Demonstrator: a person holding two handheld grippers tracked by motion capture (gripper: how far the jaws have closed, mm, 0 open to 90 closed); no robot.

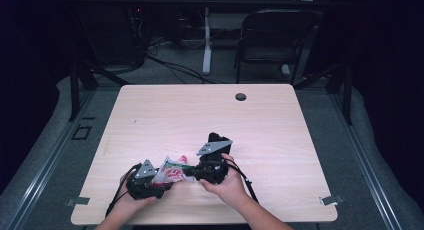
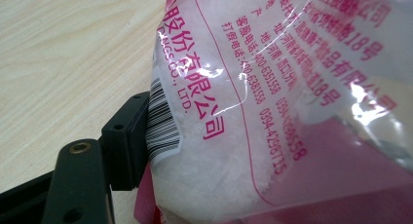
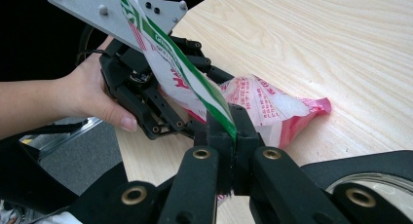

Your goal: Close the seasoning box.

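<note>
Crinkly clear-and-pink plastic bag (image 1: 172,172) of white granules, both grippers' fingers clamped on it, pale wood table (image 1: 200,115).

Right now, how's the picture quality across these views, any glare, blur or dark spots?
High view: the table is evenly lit, the room around it nearly black. Left gripper view: bright glare streaks on the plastic bag, its near lower part soft, the print still readable. Right gripper view: the right gripper and the bag's green edge are sharp, and the upper left corner is dark.
</note>
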